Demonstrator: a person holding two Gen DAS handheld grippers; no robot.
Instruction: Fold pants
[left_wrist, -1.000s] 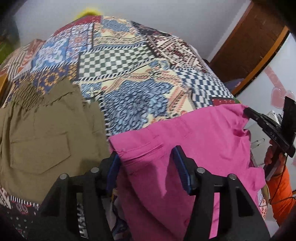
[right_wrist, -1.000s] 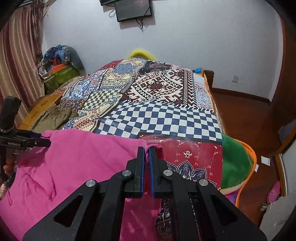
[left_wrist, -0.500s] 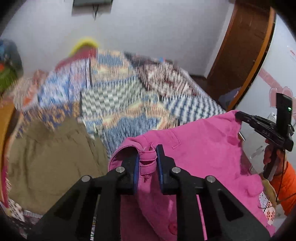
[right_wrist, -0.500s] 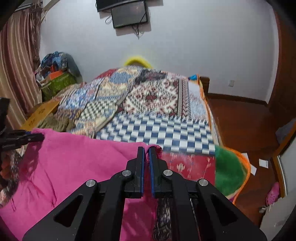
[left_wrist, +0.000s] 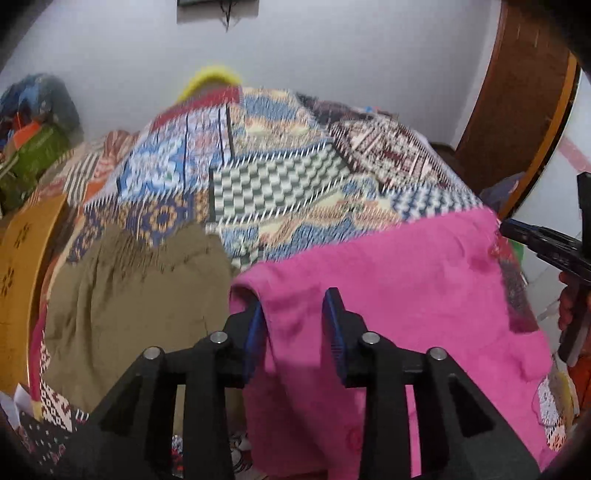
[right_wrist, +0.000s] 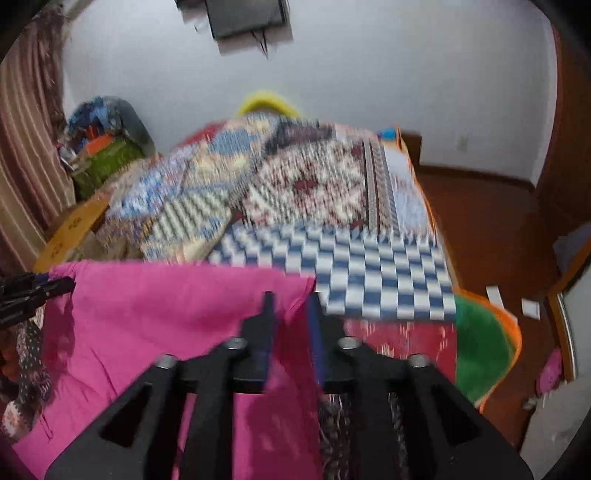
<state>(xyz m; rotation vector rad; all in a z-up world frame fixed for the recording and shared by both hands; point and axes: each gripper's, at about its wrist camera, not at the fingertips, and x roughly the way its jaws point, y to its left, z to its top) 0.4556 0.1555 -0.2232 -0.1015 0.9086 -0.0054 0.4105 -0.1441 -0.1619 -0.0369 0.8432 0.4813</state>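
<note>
Pink pants (left_wrist: 388, 280) lie spread over the near end of a bed with a patchwork quilt (left_wrist: 277, 181). My left gripper (left_wrist: 295, 306) is open, its jaws apart over the pants' left corner, cloth between them but not pinched. In the right wrist view the pink pants (right_wrist: 166, 314) fill the lower left, and my right gripper (right_wrist: 290, 306) is open over their right corner. The right gripper also shows at the right edge of the left wrist view (left_wrist: 546, 247). The left gripper shows at the left edge of the right wrist view (right_wrist: 33, 291).
Folded olive-brown pants (left_wrist: 136, 295) lie on the quilt left of the pink ones. A yellow wooden bed frame (left_wrist: 22, 266) runs along the left. A green and orange blanket (right_wrist: 484, 347) hangs off the bed's right corner above a brown floor (right_wrist: 491, 229).
Both grippers have opened and let go of the pink pants, which now lie lower and flatter on the bed. Both views are blurred by motion.
</note>
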